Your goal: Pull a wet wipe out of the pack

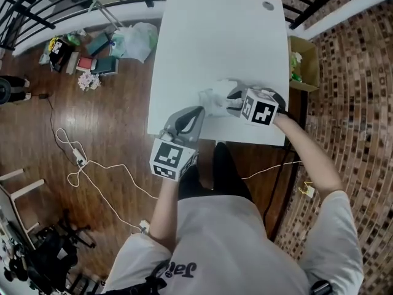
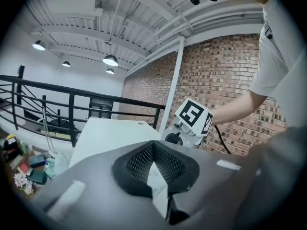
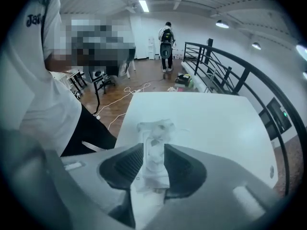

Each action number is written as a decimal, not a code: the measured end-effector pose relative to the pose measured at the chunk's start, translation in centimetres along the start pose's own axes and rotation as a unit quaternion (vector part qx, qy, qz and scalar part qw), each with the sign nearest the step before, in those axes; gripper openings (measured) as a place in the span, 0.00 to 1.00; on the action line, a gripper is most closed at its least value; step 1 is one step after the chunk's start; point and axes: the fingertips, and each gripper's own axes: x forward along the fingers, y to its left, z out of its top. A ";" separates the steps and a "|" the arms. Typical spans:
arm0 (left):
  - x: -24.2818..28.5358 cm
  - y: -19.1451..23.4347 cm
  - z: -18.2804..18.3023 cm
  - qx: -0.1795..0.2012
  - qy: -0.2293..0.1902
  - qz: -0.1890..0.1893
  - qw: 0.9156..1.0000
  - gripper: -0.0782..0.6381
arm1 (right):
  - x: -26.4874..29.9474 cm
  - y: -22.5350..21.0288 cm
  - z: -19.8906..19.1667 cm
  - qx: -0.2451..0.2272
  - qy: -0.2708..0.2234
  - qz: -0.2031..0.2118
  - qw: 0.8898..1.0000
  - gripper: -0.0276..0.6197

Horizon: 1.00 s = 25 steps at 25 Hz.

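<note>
Floor clutter (image 1: pixel 92 51) left of table (image 1: pixel 215 35), box (image 1: pixel 305 63) right, wipe (image 1: pixel 213 97) between right tongs (image 1: pixel 233 102)

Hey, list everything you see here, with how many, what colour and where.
table: one, white, centre.
wet wipes: one crumpled bundle, white, table, near front edge.
cardboard box: one, brown, floor right of table.
plastic bag: one, pale green-white, floor left of table.
books and clutter: several, mixed colours, beside the bag.
extension cable: one, white, floor at left.
railing: one, black, beyond the table.
left gripper: one, grey, fingers together.
right gripper: one, grey, fingers apart around the wipes.
</note>
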 end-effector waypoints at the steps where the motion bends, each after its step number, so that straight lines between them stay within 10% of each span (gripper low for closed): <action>1: 0.1 0.0 -0.4 -0.002 0.004 -0.002 1.000 0.13 | 0.9 0.0 -0.3 0.001 0.006 0.000 1.000 0.23; 16: -1.3 1.5 0.3 -0.008 0.001 0.005 1.000 0.13 | -2.8 -1.8 1.3 0.024 -0.013 -0.064 0.998 0.04; 25: -1.4 -0.6 6.6 0.035 -0.046 -0.022 0.998 0.13 | -18.1 -4.2 3.8 0.056 -0.098 -0.225 0.968 0.04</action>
